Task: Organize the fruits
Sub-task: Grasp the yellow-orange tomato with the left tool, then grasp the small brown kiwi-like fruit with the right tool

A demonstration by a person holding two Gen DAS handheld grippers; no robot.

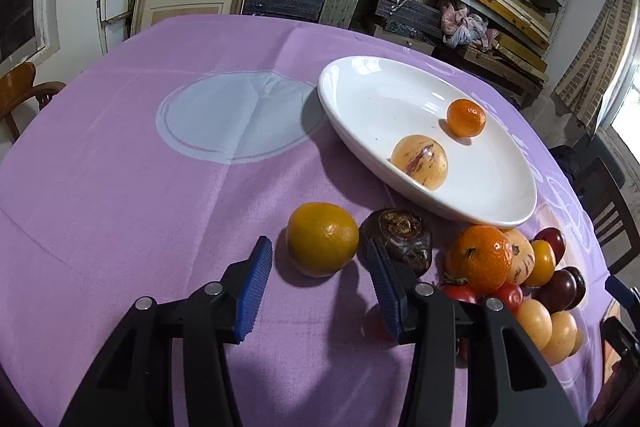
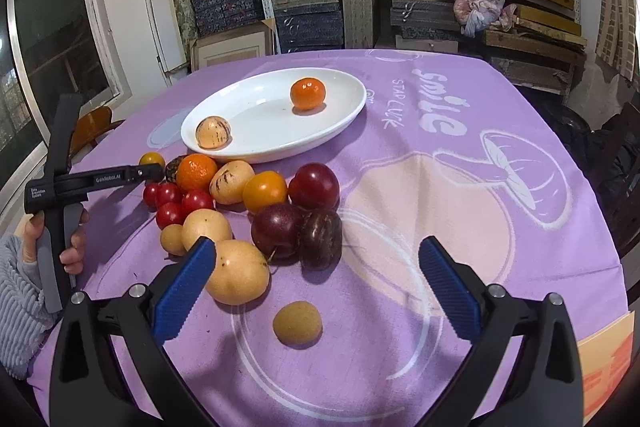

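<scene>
Left gripper (image 2: 154,172), marked "GenRobot.AI", spread with nothing between the pads, beside fruit pile (image 2: 240,203) on tabletop (image 2: 400,187). White plate (image 2: 344,115) carrying two fruits. Cloth lettering "smile" (image 2: 438,103), "STAR LUCK". Right gripper (image 2: 316,267) spread wide, empty, above small tan fruit (image 2: 297,323).

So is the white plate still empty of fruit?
No, the white plate already holds two fruits: a small orange mandarin and a pale speckled fruit.
</scene>
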